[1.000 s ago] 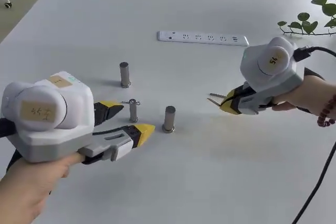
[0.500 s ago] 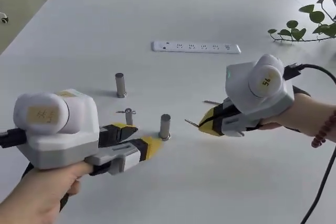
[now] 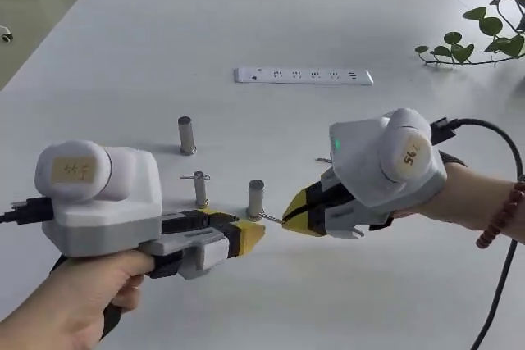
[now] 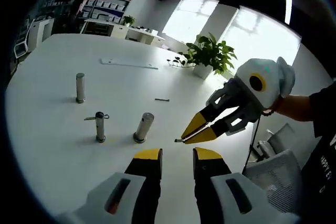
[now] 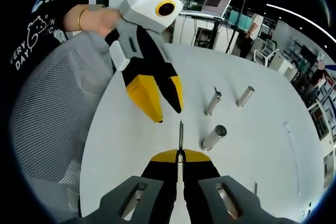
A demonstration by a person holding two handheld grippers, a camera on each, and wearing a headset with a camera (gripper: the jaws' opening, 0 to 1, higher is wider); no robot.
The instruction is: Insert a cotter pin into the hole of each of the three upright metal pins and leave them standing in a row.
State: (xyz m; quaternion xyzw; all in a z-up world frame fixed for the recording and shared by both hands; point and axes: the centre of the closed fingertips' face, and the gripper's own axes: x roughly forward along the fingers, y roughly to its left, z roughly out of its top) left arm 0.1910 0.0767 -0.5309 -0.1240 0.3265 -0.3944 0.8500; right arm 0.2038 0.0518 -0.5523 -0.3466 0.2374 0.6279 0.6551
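Observation:
Three upright metal pins stand on the white table: a bare far one (image 3: pixel 187 135), a middle one (image 3: pixel 200 189) with a cotter pin through its top, and a bare near one (image 3: pixel 256 199). My right gripper (image 3: pixel 286 219) is shut on a cotter pin (image 5: pixel 180 135) whose tip points at the near pin (image 5: pixel 212 137), a little short of it. My left gripper (image 3: pixel 246 232) is open and holds nothing, just in front of the near pin (image 4: pixel 143 127). In the left gripper view, the right gripper (image 4: pixel 195 129) comes in from the right. A loose cotter pin (image 4: pixel 161 99) lies further back.
A white power strip (image 3: pixel 303 76) lies across the far part of the table (image 3: pixel 123 47). A potted plant (image 3: pixel 480 30) trails over the far right corner. A black cable (image 3: pixel 500 284) hangs from the right gripper.
My right gripper has carried its cotter pin left, close to the near pin. My left gripper's jaws have narrowed, and it now sits nearer that pin.

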